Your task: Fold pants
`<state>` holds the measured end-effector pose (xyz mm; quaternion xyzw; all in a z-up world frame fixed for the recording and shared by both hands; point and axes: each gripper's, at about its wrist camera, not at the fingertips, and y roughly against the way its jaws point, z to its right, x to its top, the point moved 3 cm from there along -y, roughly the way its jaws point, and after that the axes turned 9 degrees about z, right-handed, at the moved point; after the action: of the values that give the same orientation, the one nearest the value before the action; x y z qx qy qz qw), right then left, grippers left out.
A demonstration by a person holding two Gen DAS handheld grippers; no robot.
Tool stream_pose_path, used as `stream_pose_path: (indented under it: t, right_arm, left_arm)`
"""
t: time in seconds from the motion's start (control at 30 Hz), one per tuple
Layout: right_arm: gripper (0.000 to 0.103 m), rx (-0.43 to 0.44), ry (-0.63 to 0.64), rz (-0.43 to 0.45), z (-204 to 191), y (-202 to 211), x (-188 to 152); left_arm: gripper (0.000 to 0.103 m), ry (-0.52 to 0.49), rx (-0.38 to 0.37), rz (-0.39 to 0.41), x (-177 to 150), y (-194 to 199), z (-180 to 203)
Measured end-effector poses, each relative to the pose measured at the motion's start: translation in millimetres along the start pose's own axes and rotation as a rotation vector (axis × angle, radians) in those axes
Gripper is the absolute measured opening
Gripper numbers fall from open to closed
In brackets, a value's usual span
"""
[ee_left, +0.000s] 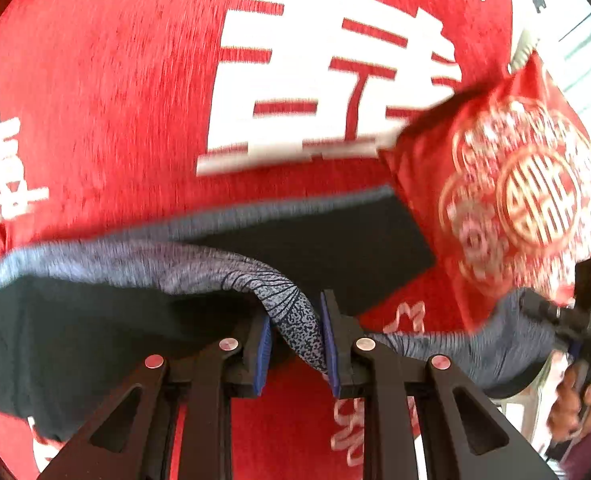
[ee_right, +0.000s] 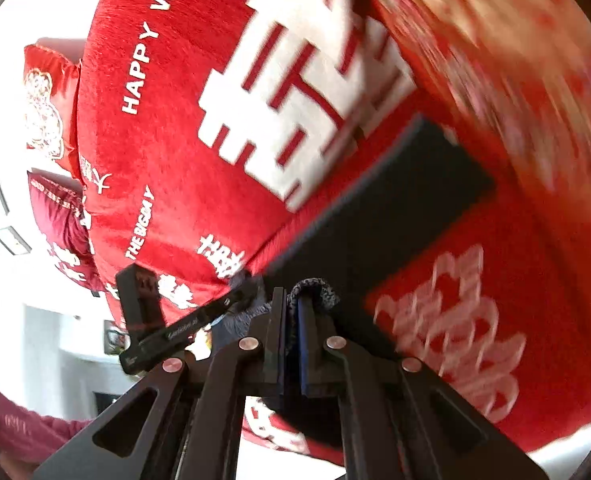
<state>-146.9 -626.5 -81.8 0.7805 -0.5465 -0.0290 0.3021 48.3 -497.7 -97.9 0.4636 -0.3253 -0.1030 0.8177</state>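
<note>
Left wrist: my left gripper (ee_left: 296, 334) is clamped on the grey waistband (ee_left: 287, 304) of the pants (ee_left: 327, 240), whose dark legs run toward 1 o'clock over the red bedspread (ee_left: 95, 100). My right gripper (ee_left: 571, 330) holds the same band at 3 o'clock.

Right wrist: jaws nearly shut on the band (ee_right: 313, 292); the legs stretch toward 1 o'clock.

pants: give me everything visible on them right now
The pants are dark, near black, with a grey speckled knit waistband. The band is bunched and clamped in the left gripper and again in the right gripper, stretched between them. The dark body hangs and drapes onto the red bedspread. Motion blur hides finer detail.
</note>
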Motion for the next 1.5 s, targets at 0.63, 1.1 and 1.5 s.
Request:
stream_pose_path:
  t: [0.63, 1.1, 1.5]
  right_arm:
    - [0.006, -0.523, 0.395, -0.154, 43.8, -145.3, 124.8]
    - [0.069, -0.484, 0.199, -0.022, 55.9, -73.7, 48.1]
    - [0.007, -0.507, 0.179, 0.033, 61.4, -81.3, 53.8]
  left_arm:
    - [0.063, -0.095, 0.081, -0.077, 7.4, -30.4, -21.3]
    - [0.067, 0.069, 0.37, -0.106, -19.0, -59.2, -95.7]
    - [0.067, 0.084, 0.409, -0.141, -39.8, -70.0, -108.0]
